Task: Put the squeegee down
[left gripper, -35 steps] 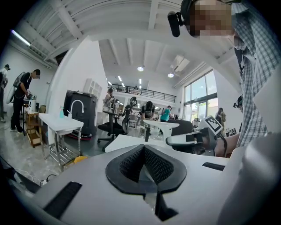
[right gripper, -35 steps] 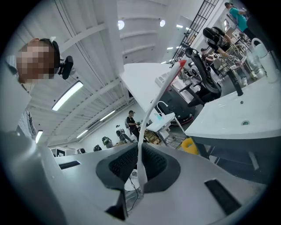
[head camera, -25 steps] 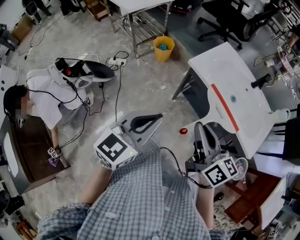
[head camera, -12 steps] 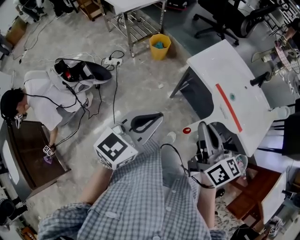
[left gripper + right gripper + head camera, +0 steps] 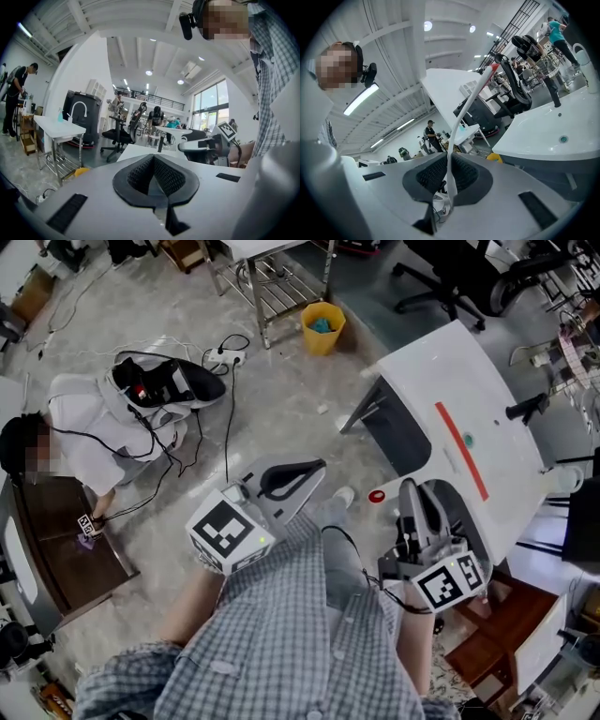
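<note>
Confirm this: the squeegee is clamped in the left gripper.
Wrong gripper. The squeegee is clamped in the right gripper, as the right gripper view shows. The left gripper is shut with nothing between its jaws.

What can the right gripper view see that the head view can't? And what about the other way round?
Only the right gripper view shows the right gripper with its jaws shut on the thin white squeegee with a red tip, and the ceiling lights. Only the head view shows the left gripper and a small red round thing on the grey floor. Both show the white counter with its black tap.
</note>
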`<state>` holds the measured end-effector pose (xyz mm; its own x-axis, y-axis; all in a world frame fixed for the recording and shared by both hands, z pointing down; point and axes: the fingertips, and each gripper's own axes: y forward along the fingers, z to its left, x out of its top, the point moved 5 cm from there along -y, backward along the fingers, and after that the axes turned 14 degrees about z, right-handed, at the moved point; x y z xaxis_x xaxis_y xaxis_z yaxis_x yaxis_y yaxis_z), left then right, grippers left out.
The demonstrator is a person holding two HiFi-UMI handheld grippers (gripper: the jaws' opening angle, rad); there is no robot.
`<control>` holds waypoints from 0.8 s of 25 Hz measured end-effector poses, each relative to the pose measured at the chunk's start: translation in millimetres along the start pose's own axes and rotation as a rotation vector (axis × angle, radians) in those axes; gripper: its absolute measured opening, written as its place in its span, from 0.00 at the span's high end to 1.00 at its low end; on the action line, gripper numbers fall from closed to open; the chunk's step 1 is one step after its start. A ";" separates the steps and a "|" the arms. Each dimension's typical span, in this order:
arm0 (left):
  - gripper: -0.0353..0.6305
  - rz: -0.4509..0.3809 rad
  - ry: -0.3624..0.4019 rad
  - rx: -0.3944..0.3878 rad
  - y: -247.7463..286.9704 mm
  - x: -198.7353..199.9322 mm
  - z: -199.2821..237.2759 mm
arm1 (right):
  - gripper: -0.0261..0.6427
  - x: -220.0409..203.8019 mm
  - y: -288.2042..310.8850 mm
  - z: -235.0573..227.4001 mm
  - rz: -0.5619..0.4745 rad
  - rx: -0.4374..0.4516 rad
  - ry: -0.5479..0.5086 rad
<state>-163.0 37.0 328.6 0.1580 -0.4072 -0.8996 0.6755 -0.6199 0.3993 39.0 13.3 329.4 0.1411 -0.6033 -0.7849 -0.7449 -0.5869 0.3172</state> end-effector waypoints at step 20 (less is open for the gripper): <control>0.94 0.020 -0.017 0.046 93.7 56.3 41.1 | 0.92 74.8 46.8 -84.8 0.036 0.061 0.021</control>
<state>-120.4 -71.5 322.7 0.1585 -0.4313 -0.8882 0.6381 -0.6417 0.4255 70.0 -105.1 330.6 0.1268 -0.6350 -0.7620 -0.7877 -0.5313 0.3117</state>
